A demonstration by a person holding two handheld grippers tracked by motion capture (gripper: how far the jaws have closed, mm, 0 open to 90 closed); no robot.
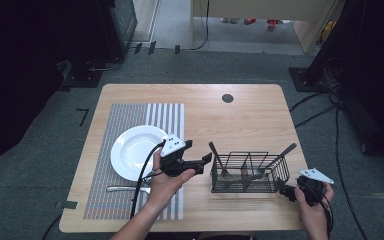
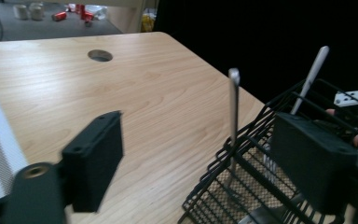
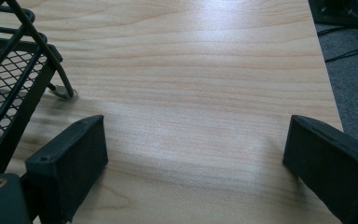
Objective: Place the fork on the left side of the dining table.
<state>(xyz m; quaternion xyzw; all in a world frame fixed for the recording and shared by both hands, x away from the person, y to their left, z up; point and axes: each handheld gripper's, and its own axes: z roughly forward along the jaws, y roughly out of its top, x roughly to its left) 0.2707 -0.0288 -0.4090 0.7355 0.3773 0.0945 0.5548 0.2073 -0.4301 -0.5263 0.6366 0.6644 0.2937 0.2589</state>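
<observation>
Left gripper (image 1: pixel 205 161) gapes empty beside wire caddy (image 1: pixel 248 173)

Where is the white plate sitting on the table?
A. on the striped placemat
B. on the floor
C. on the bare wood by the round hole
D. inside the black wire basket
A: in the high view the white plate rests on the striped placemat, to the left of the black wire basket.
</observation>
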